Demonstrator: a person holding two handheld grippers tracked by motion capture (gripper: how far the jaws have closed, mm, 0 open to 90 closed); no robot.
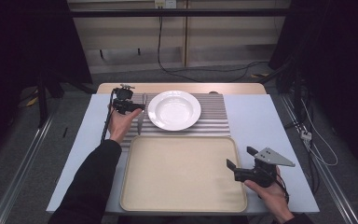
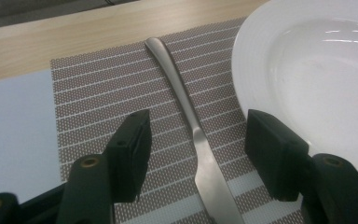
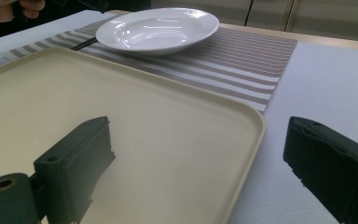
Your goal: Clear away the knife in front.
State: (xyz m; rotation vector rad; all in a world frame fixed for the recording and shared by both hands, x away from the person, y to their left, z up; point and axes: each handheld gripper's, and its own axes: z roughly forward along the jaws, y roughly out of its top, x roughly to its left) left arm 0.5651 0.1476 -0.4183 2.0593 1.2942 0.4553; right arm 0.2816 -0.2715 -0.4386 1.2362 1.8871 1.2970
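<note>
Left gripper (image 2: 193,154), lower centre of its own view: jaws half-spread astride a metal knife (image 2: 186,112), pads clear of it. The knife lies flat on the striped placemat (image 2: 98,93), just beside the white plate (image 2: 307,84) at right. Right gripper (image 3: 196,172): jaws wide, holding nothing, straddling the rim of the beige tray (image 3: 256,126). Likely hazards: the thin, low handle may slip from closing pads, or the nearer jaw may strike the plate rim and push it.
</note>
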